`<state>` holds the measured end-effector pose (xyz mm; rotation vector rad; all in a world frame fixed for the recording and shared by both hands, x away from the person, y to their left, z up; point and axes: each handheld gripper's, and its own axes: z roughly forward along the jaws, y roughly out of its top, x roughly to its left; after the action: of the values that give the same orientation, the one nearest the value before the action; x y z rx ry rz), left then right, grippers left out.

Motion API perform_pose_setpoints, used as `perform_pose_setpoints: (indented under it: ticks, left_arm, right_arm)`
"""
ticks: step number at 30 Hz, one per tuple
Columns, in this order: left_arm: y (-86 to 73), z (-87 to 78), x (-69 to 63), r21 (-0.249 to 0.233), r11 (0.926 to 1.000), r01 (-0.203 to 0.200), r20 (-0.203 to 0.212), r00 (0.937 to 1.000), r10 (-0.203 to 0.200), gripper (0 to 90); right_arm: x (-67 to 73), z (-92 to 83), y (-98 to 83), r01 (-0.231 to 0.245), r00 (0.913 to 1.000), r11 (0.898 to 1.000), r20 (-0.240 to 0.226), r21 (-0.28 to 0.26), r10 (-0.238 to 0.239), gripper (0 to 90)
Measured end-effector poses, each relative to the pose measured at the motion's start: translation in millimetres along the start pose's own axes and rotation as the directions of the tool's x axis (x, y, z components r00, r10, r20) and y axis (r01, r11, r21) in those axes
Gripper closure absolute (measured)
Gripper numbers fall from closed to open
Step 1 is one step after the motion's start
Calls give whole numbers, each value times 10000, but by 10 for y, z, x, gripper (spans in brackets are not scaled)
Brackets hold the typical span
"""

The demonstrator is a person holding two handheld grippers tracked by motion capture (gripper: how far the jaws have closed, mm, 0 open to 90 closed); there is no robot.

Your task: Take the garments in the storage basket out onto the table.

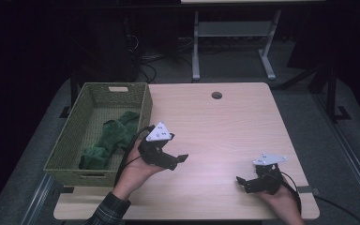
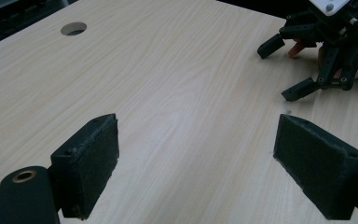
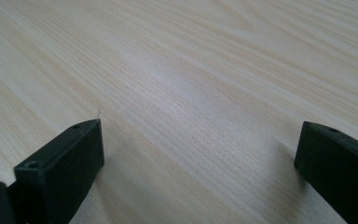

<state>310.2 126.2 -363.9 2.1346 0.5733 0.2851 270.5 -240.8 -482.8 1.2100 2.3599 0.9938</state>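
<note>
My left gripper and right gripper hung released, fingers empty. The green cloth (probably soft, light) lay crumpled in the basket at the surface's left edge; I'd pinch a raised fold.

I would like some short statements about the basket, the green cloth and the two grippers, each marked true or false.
1. The green cloth lies inside the woven basket. True.
2. The left gripper holds the cloth. False: its jaws stand wide apart with nothing between them, above bare wood.
3. The right gripper is open. True: in the right gripper view its jaws are far apart over the table.
4. The basket stands at the right edge of the table. False: it stands at the left edge, on the side of the left gripper.
5. A round hole is in the table near its far edge. True.
</note>
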Motion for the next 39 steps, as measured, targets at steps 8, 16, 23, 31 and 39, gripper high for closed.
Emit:
perform_pose_setpoints:
  ticks: [8,16,23,31,39]
  left_arm:
    - [37,-71,124,170,9998,-38,-83,10000,40,138]
    - [117,-176,286,374,9993,-74,-142,9999,80,138]
    - [140,-259,405,407,9992,-22,-242,9997,31,138]
    - [80,-379,506,563,9982,181,-623,9980,-146,138]
    - [36,-479,608,682,9972,304,-885,9958,-243,139]
  right_arm:
    - [0,0,0,4,10000,10000,-1,1,-4,12]
    - [0,1,0,-2,10000,10000,15,-16,2,11]
    - [-1,0,0,3,10000,10000,11,0,-3,11]
    - [-4,2,0,48,10000,10000,12,-22,-48,11]
    - [-4,2,0,49,10000,10000,15,-19,-49,11]
